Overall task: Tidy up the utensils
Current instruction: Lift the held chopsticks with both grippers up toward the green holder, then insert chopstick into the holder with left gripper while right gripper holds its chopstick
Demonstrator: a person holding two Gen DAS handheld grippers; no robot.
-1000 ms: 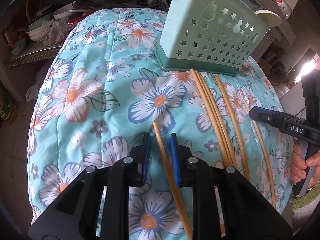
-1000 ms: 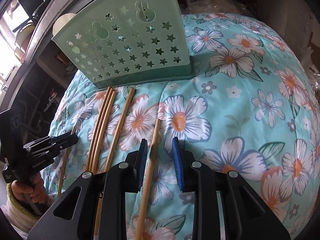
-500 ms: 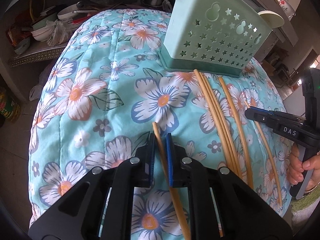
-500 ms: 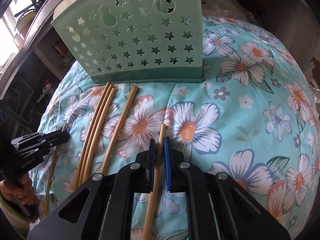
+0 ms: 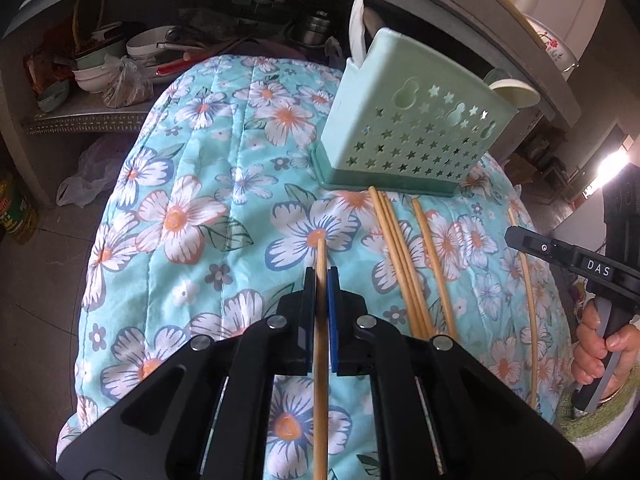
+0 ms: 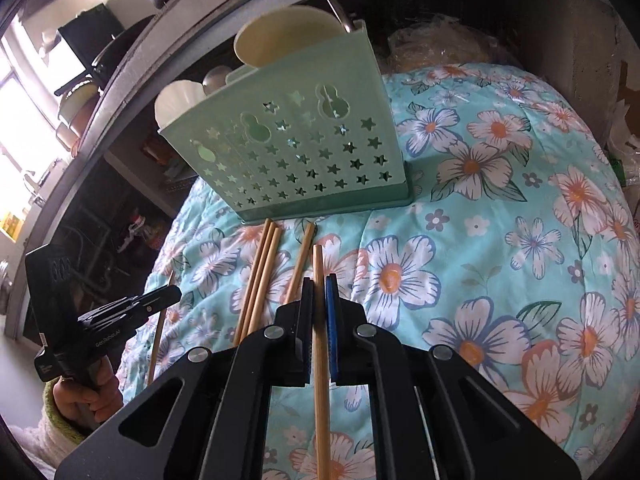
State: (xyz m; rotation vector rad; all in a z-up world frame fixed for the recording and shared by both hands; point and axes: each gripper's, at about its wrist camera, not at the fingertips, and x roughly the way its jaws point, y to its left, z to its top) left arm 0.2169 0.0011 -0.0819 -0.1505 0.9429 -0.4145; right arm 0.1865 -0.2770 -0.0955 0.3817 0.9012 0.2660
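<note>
The left gripper (image 5: 321, 274) clamps one chopstick (image 5: 320, 356) above the floral quilt (image 5: 192, 216). Loose chopsticks (image 5: 400, 256) lie at the foot of the green holder (image 5: 412, 128) by the far edge. The right gripper (image 6: 319, 286) grips another chopstick (image 6: 320, 360).

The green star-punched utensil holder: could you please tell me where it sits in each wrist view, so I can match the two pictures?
Left wrist view: the utensil holder stands upper right of centre, at the far ends of the loose chopsticks.
Right wrist view: the utensil holder stands upper left of centre, above the same chopsticks.
Shared landmark: the floral quilt beneath it.
</note>
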